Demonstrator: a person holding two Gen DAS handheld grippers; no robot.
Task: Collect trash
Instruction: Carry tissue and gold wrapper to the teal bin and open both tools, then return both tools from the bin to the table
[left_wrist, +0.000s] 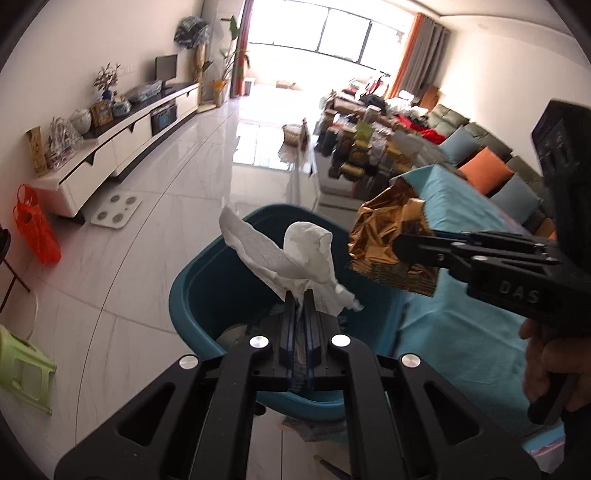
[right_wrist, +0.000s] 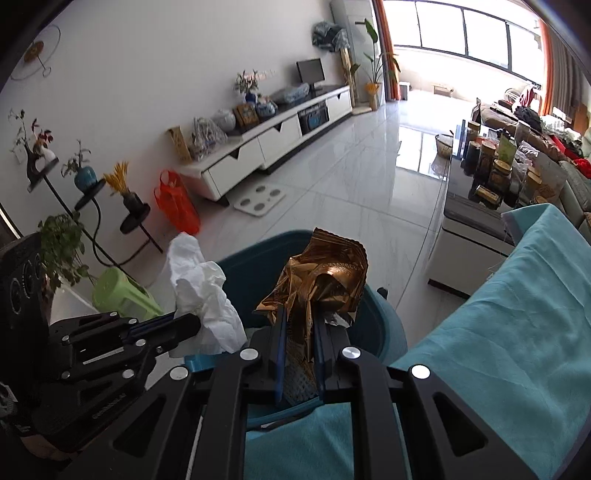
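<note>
A: Left wrist view: where is the trash compared with the bin (left_wrist: 207, 280)?

B: The left tool (left_wrist: 300, 295) is clenched on the white tissue (left_wrist: 295, 254), directly above the bin's opening. The right tool (left_wrist: 402, 245) grips the gold wrapper (left_wrist: 380, 232), over the bin's rim on the side of the blue-covered table (left_wrist: 461, 206).

A: So which one is nearer to dropping?

B: I think the left; it only needs to release. The right should move a little toward the bin's centre first.
</note>
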